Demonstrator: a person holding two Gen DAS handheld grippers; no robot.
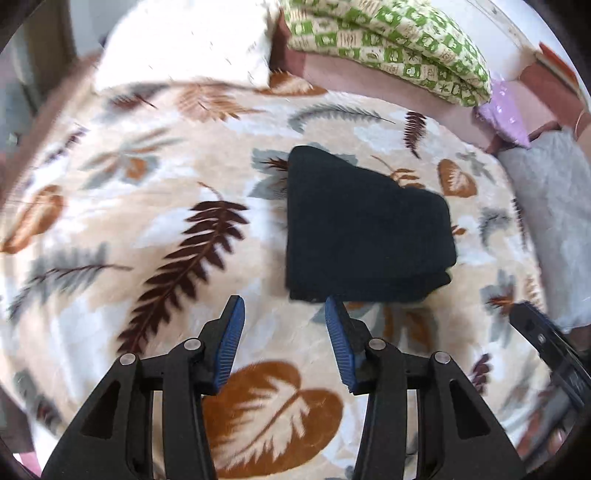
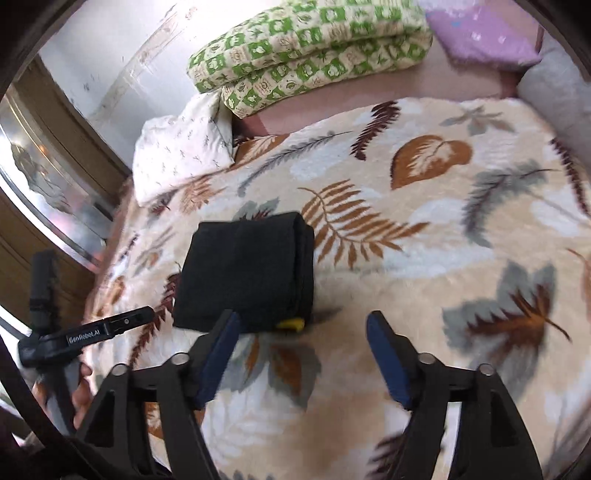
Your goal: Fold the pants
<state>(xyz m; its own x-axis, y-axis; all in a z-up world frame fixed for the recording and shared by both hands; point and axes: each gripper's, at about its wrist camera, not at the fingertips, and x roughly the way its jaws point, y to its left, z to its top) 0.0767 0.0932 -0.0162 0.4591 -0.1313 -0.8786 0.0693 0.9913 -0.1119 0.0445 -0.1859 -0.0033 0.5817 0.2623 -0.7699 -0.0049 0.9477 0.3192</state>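
- One pair of dark pants (image 1: 365, 229) is seen, folded into a compact stack, and it lies on the leaf-patterned blanket (image 1: 147, 206) near the middle of the bed.
- Two grippers are counted. The left gripper (image 1: 285, 306) is held above the blanket with its blue pads (image 1: 231, 343) apart, and nothing is held between them; the pants are just ahead of its tips.
- The right gripper (image 2: 301, 321) is also spread wide and empty, and the folded stack is seen just beyond its left finger.
- One small yellow piece (image 2: 291, 324) is seen at the near edge of the stack; what it is cannot be told.
- The layers of the stack cannot be counted, because the cloth is very dark.
- In the right wrist view the left gripper is cut off by the picture edge, and part of a hand (image 2: 79, 397) is seen on its handle.
- At the far end of the bed, one green checked quilt (image 2: 306, 48), one white pillow (image 2: 181, 147) and one purple cushion (image 2: 480, 33) are placed.
- The edges of both views are blurred.
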